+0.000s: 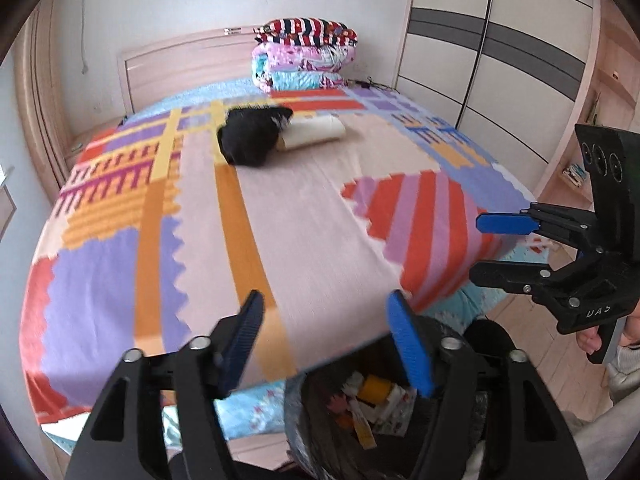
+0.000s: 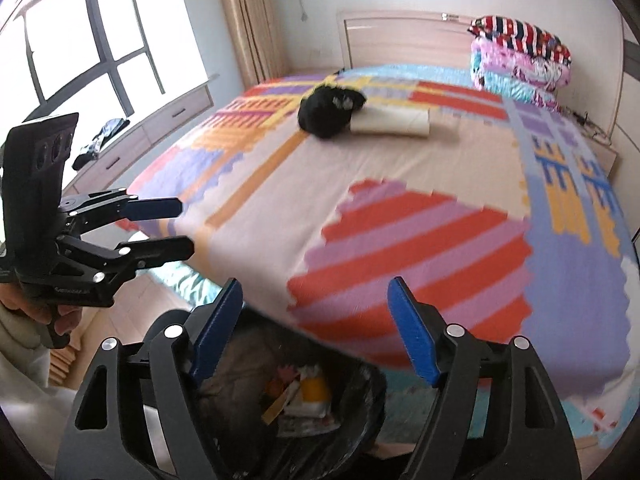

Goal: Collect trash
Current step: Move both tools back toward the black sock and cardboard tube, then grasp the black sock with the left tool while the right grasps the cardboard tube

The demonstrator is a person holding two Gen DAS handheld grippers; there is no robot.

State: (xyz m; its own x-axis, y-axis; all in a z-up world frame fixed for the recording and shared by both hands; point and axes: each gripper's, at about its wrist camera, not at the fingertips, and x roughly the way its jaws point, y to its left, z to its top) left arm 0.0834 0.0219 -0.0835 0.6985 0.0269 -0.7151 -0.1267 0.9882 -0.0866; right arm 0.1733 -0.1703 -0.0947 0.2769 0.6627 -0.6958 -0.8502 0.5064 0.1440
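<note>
Glossy plastic bin liner [image 2: 360,408], cloth bedspread [image 1: 304,216]

"das" printed on the right gripper [image 1: 486,246].

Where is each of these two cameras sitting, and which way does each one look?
Left wrist view: sits on the left tongs, looking down across the bed; open blue-padded fingers, the right tongs and a hand show.
Right wrist view: sits on the right tongs, facing likewise, with a window to the left; the left tongs show.
Shared: bed, trash bin, black bundle, folded quilts.
</note>
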